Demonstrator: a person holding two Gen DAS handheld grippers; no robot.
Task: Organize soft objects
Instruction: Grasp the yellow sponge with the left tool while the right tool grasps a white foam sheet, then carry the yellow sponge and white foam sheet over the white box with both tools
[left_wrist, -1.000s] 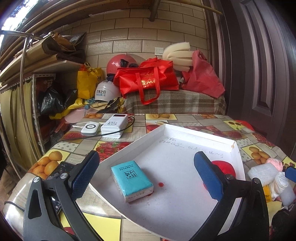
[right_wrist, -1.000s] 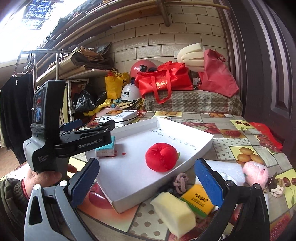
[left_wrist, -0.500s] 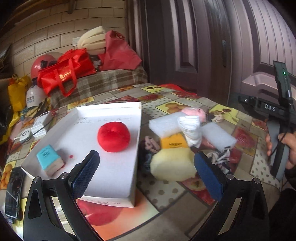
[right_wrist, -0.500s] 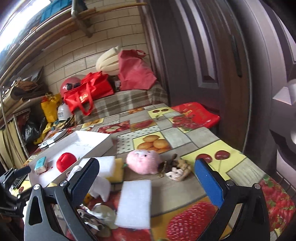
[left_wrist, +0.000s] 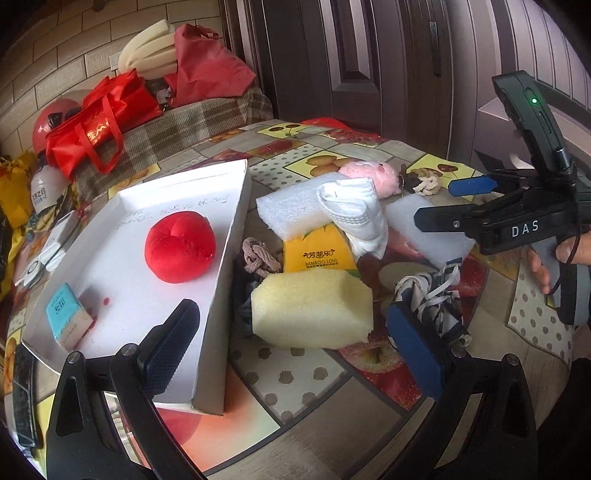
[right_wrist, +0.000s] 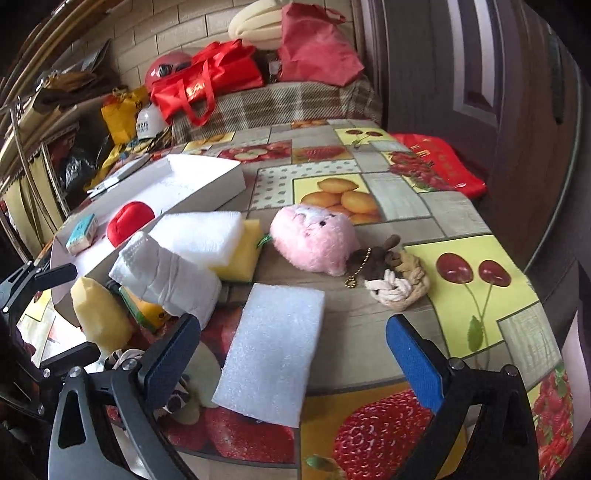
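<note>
A white tray (left_wrist: 236, 206) holds a red plush ball (left_wrist: 180, 249) and a teal tissue pack (left_wrist: 68, 316). Right of it lie a yellow sponge (left_wrist: 310, 314), a yellow tissue pack (left_wrist: 317, 254), white foam pads (left_wrist: 288, 212), a rolled white cloth (left_wrist: 360, 218), a pink plush (right_wrist: 314, 238) and a knotted rope (right_wrist: 397, 282). My left gripper (left_wrist: 291, 350) is open just before the yellow sponge. My right gripper (right_wrist: 293, 354) is open over a flat white foam pad (right_wrist: 273, 350); it also shows in the left wrist view (left_wrist: 458, 203).
A striped cloth (left_wrist: 432, 299) lies by my left gripper's right finger. A brown hair tie (left_wrist: 258, 254) sits beside the tray. Red bags (right_wrist: 207, 79) and a helmet are on the bench behind the round table. A dark door stands to the right.
Both grippers have swung right from the tray toward the pile of soft objects and come closer. Nothing was taken hold of.
</note>
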